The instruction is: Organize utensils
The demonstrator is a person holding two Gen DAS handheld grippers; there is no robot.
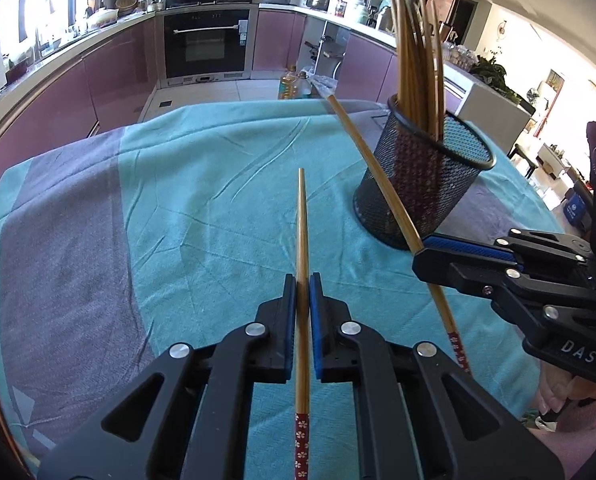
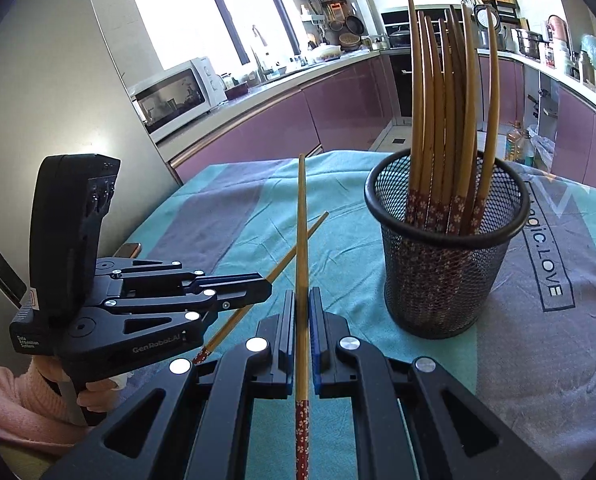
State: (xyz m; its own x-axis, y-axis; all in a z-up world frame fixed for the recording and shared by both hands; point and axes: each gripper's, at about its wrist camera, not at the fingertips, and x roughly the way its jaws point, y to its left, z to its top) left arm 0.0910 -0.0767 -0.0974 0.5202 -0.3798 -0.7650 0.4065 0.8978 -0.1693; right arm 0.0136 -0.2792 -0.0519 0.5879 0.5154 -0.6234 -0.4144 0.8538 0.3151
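Left gripper: the left gripper (image 1: pixel 303 280) is clamped tight on a single chopstick (image 1: pixel 303 240), blue pads squeezing it at mid-length, and it's held clear above the cloth.
Left chopstick: thin tip points away over the table, red flowered end trails back toward the camera under the jaws.
Right gripper: the right gripper (image 2: pixel 303 298) is clenched too, gripping its own chopstick (image 2: pixel 301 240) the same way, tip forward, patterned end back.
Chopstick cross: in the right wrist view the two sticks cross; the left one runs diagonally behind the right one. Touching or not, I cannot tell.
Holder: the black mesh cup (image 2: pixel 444 264) stands upright on the cloth, ahead and to the right of the right gripper, packed with a bundle of chopsticks (image 2: pixel 446 120), flowered ends down, tips fanning up.
Table: teal and grey-purple cloth (image 1: pixel 170 200), wrinkled, covering the whole top.
Only in left view: the right gripper (image 1: pixel 420 252) seen side-on at the right edge, its chopstick (image 1: pixel 374 168) slanting past the near side of the mesh cup (image 1: pixel 422 184); an oven straight ahead in the kitchen.
Only in right view: the left gripper (image 2: pixel 268 286) from the side with a hand (image 2: pixel 94 392) in a pink sleeve (image 2: pixel 22 400) on its handle; a microwave on the counter; lettering printed on the cloth to the right of the cup.
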